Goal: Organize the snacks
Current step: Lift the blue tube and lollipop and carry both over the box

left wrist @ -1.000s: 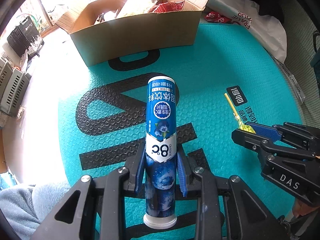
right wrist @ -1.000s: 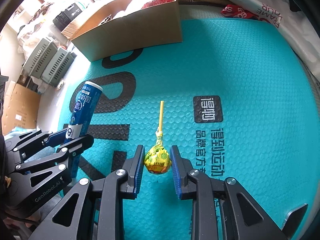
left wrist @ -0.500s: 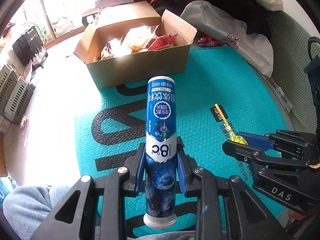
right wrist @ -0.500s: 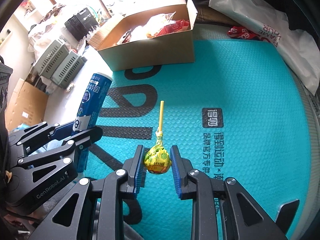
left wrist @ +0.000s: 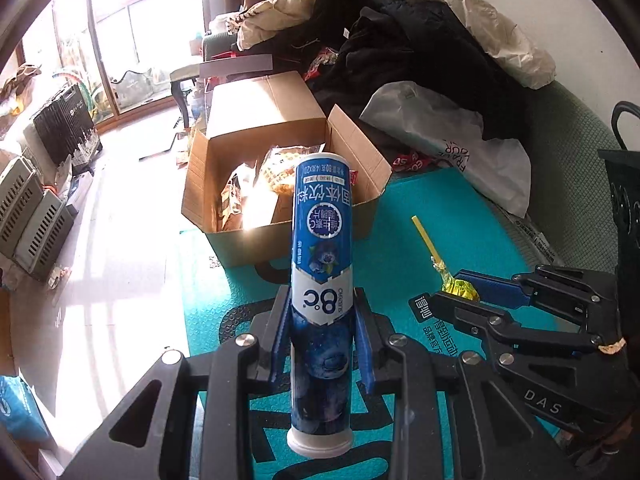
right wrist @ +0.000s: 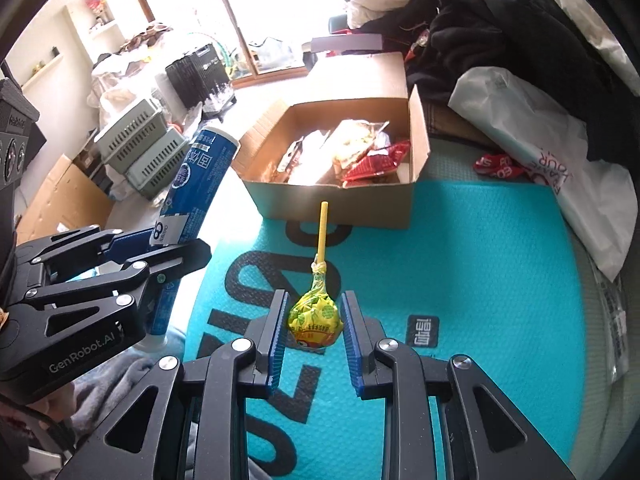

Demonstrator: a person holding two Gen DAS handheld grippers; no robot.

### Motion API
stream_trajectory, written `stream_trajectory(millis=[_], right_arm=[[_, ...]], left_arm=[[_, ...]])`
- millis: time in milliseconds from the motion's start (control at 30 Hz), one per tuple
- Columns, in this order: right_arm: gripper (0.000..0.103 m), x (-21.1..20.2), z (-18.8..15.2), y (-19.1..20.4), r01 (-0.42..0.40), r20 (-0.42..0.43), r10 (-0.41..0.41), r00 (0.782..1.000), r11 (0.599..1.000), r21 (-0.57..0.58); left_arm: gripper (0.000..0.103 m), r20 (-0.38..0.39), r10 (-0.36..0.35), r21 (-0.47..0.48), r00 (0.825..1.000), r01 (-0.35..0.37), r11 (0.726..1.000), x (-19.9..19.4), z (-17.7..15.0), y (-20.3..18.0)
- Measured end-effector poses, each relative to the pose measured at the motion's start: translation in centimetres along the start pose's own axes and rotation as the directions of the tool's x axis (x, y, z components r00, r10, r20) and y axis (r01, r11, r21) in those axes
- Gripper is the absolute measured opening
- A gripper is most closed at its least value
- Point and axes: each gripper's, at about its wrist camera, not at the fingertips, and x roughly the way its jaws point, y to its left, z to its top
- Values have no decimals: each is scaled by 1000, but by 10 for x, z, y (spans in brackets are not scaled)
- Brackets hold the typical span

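Note:
My left gripper [left wrist: 322, 320] is shut on a tall blue tube [left wrist: 323, 248] with a white cap, held in the air above the teal mat [left wrist: 460, 208]. It also shows in the right wrist view [right wrist: 192, 188]. My right gripper [right wrist: 315, 320] is shut on a yellow-wrapped lollipop [right wrist: 316, 314] with its yellow stick pointing forward; it also shows in the left wrist view [left wrist: 460, 290]. An open cardboard box [right wrist: 332, 206] holding several snack packets stands ahead at the mat's far edge, also in the left wrist view [left wrist: 240, 244].
A white plastic bag [right wrist: 540, 148] and a pile of dark clothes [left wrist: 420, 48] lie to the right behind the mat. Grey crates [right wrist: 148, 148] and a brown carton [right wrist: 60, 196] stand on the floor to the left. A small red wrapper [right wrist: 498, 164] lies near the bag.
Both grippers have risen and tilted up with their objects still held. The box and room behind now show more fully, and the box interior is in view.

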Motion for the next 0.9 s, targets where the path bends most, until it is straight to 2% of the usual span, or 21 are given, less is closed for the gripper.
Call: stream_trajectory(millis=[200,433,667,900], right_arm=[[26,-5,43,1,-5,64,9,998,998,-61],[26,16,88,-11,-6,104,13,995,998,-65],[26,34,136,-23,-5,149,16,989,997,-78],[26,62,169,-33,2,154,11,988,997,-81]], left_arm=[[28,73,0,3,997,-1,1000,-6,47,8],[28,131,20,-9,991,-19,1000,3,96,29],[28,147,17,-16,989,-15,1000,37,132,49],[28,133,27,-27,991,-23,999,79,150,68]])
